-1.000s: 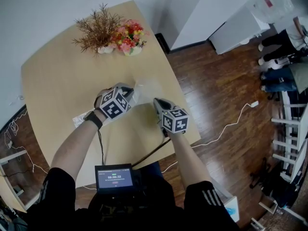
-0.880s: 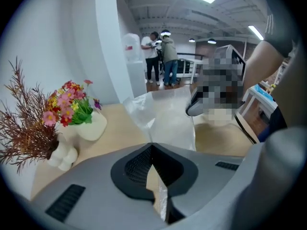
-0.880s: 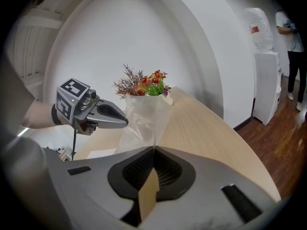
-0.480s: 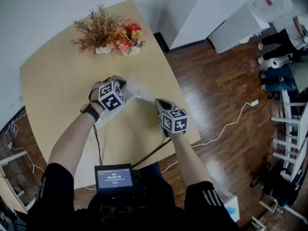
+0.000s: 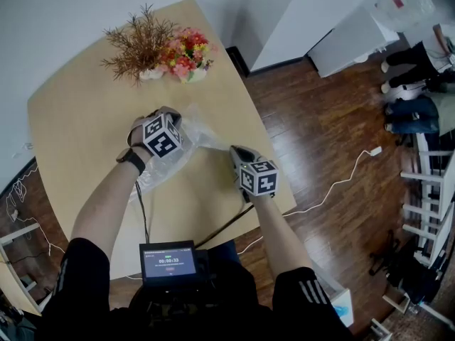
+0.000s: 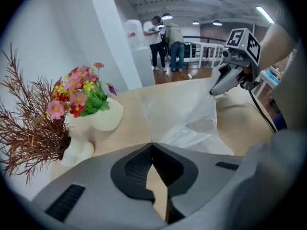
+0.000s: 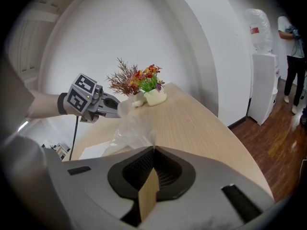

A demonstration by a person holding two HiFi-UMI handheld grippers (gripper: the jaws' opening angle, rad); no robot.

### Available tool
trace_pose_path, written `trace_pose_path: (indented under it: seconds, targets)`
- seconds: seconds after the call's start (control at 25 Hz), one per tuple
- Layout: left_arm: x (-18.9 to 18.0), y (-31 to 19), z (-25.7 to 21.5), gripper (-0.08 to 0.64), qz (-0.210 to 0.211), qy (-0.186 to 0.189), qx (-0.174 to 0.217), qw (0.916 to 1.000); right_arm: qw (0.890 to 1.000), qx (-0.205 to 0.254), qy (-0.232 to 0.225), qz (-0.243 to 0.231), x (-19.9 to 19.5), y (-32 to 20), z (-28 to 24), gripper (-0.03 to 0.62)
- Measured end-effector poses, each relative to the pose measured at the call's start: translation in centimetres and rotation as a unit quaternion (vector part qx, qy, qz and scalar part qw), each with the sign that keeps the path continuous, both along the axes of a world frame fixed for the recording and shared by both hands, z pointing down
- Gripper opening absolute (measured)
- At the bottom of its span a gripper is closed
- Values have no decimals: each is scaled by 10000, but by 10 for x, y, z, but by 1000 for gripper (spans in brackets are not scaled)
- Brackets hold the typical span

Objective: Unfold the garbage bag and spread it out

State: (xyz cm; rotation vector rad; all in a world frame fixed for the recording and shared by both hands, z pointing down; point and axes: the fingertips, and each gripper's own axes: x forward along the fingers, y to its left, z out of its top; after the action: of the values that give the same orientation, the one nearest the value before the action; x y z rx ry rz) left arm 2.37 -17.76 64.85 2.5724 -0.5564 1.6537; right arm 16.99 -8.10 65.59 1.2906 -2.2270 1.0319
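Note:
A thin translucent garbage bag [image 5: 193, 135] hangs stretched between my two grippers over the wooden table [image 5: 78, 119]. My left gripper [image 5: 176, 123] is shut on the bag's left edge. In the left gripper view the film [image 6: 184, 116] runs out from the closed jaw tips of the left gripper [image 6: 152, 145] toward the right gripper [image 6: 217, 86]. My right gripper [image 5: 236, 151] is shut on the opposite edge. In the right gripper view the bag [image 7: 132, 128] spreads from the right gripper's tips [image 7: 153, 148] to the left gripper [image 7: 112, 108]. The bag's lower part [image 5: 153, 176] trails on the table.
A white vase of pink and red flowers [image 5: 188, 54] and a dried brown bouquet [image 5: 141, 42] stand at the table's far end. The table's right edge [image 5: 274, 169] drops to a wood floor with a white cable [image 5: 334, 190]. People stand at the far right [image 5: 419, 84].
My left gripper has moved left and slightly away from me, pulling the bag wider between the grippers. The right gripper has stayed almost still.

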Motion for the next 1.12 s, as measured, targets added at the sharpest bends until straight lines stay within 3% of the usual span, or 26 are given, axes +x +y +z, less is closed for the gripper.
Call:
trace_pose_path:
  seconds: [0.36, 0.68, 0.92, 1.12]
  targets:
    - [6, 8, -2, 0, 34, 114, -23, 9999, 10000, 62, -37, 6, -1, -2, -6, 39]
    - [8, 10, -6, 0, -6, 176, -17, 9998, 9990, 212, -231, 319, 8, -3, -17, 181]
    - [1, 9, -12, 0, -124, 264, -6, 9996, 9922, 20, -982, 763, 10, 3, -26, 199]
    - [-1, 11, -13, 0, -116, 273, 1, 9996, 9844, -275, -1593, 687, -20, 6, -26, 199]
